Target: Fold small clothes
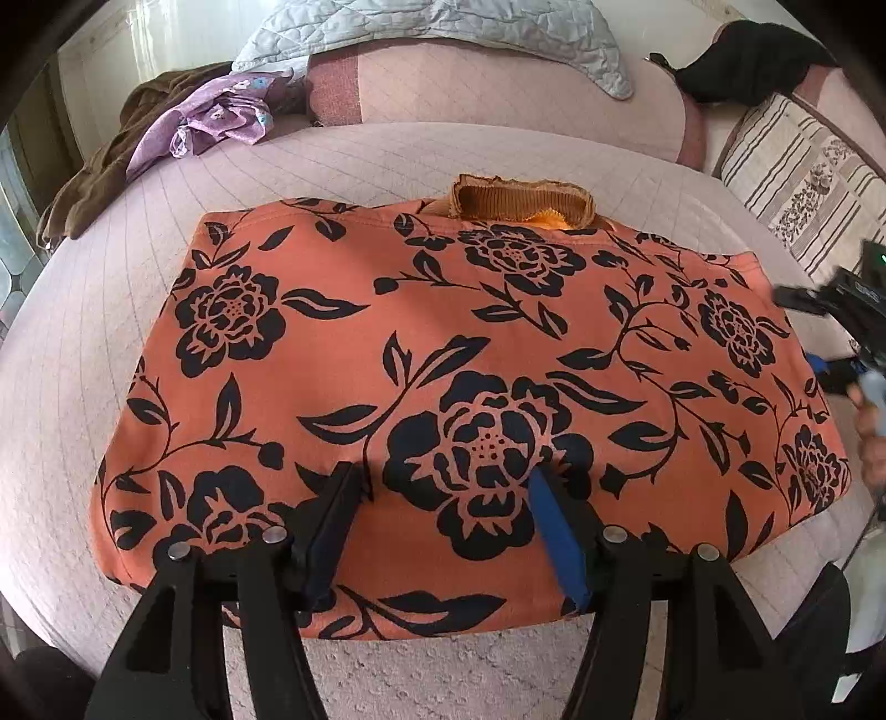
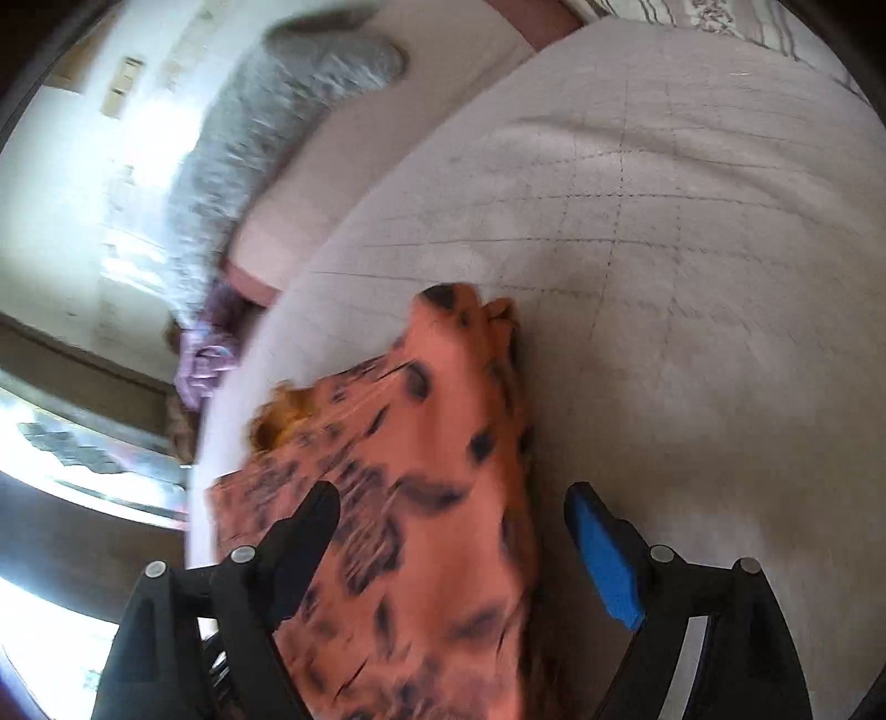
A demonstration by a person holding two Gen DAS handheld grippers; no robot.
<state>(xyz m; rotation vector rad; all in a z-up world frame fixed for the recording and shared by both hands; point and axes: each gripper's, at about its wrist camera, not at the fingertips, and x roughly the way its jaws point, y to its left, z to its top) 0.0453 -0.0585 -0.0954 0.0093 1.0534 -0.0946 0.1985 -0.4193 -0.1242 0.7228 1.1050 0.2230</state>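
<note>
An orange garment with black flowers [image 1: 443, 360] lies folded flat on the pink quilted bed [image 1: 83, 360], a mustard ribbed collar [image 1: 520, 202] poking out at its far edge. My left gripper [image 1: 446, 476] is open, hovering over the garment's near edge. My right gripper [image 2: 451, 498] is open over the garment's right end [image 2: 432, 454]; the view is blurred and tilted. It also shows at the right edge of the left wrist view [image 1: 847, 310].
A brown and purple clothes heap [image 1: 166, 133] lies at the far left of the bed. A pale quilt [image 1: 443, 33] and pink pillow [image 1: 498, 94] lie behind. A striped pillow [image 1: 797, 171] and a black item [image 1: 758, 55] are at far right.
</note>
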